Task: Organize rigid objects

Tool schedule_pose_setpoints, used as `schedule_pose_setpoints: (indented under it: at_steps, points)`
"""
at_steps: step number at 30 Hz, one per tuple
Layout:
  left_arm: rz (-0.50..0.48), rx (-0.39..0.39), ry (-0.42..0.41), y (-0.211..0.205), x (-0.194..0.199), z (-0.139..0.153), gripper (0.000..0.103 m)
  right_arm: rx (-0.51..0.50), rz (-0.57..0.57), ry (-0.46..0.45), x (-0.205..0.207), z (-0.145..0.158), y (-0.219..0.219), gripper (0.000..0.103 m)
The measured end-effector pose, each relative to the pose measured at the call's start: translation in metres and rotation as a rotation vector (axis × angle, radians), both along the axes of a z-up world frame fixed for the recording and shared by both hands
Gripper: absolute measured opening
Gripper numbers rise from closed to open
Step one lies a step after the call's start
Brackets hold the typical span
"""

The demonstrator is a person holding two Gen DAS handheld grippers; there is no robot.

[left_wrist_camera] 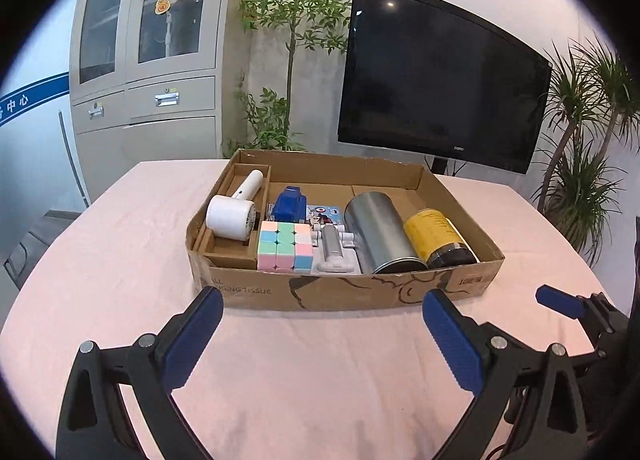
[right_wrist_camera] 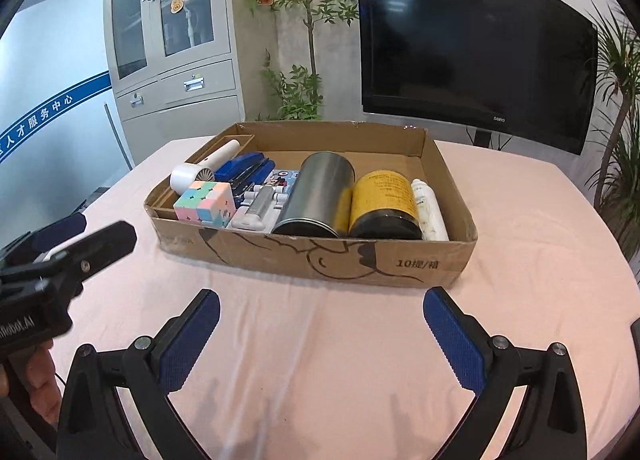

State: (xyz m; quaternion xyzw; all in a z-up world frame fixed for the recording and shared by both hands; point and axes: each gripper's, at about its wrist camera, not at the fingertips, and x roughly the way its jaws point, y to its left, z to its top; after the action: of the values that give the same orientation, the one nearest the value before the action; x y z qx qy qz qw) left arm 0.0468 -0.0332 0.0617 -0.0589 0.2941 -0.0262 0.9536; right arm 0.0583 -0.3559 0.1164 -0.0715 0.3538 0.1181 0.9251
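A shallow cardboard box (left_wrist_camera: 340, 292) (right_wrist_camera: 320, 260) stands on the pink table. In it lie a white handheld fan (left_wrist_camera: 234, 214) (right_wrist_camera: 188, 176), a blue stapler (left_wrist_camera: 290, 202) (right_wrist_camera: 244, 166), a pastel cube (left_wrist_camera: 285, 246) (right_wrist_camera: 206, 202), a small grey device in a white tray (left_wrist_camera: 332, 248) (right_wrist_camera: 260, 208), a silver tin (left_wrist_camera: 378, 234) (right_wrist_camera: 320, 192), a yellow-labelled jar (left_wrist_camera: 436, 236) (right_wrist_camera: 382, 204) and a white bottle (right_wrist_camera: 428, 208). My left gripper (left_wrist_camera: 322, 334) is open and empty, just short of the box's near wall. My right gripper (right_wrist_camera: 320, 334) is open and empty too.
A black TV (left_wrist_camera: 436, 76) (right_wrist_camera: 476, 44) stands behind the table. A grey cabinet (left_wrist_camera: 148, 60) and potted plants (left_wrist_camera: 288, 60) are at the back. The left gripper shows at the left edge of the right wrist view (right_wrist_camera: 60, 248). The right gripper's fingertip (left_wrist_camera: 560, 302) shows at right.
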Motion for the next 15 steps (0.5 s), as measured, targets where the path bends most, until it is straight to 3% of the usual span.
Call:
schedule_pose_setpoints:
  at_steps: [15]
  points:
    - [0.011, 0.016, 0.048, -0.013, 0.012, -0.013, 0.1, 0.024, -0.024, 0.028, 0.004, -0.013, 0.002, 0.102]
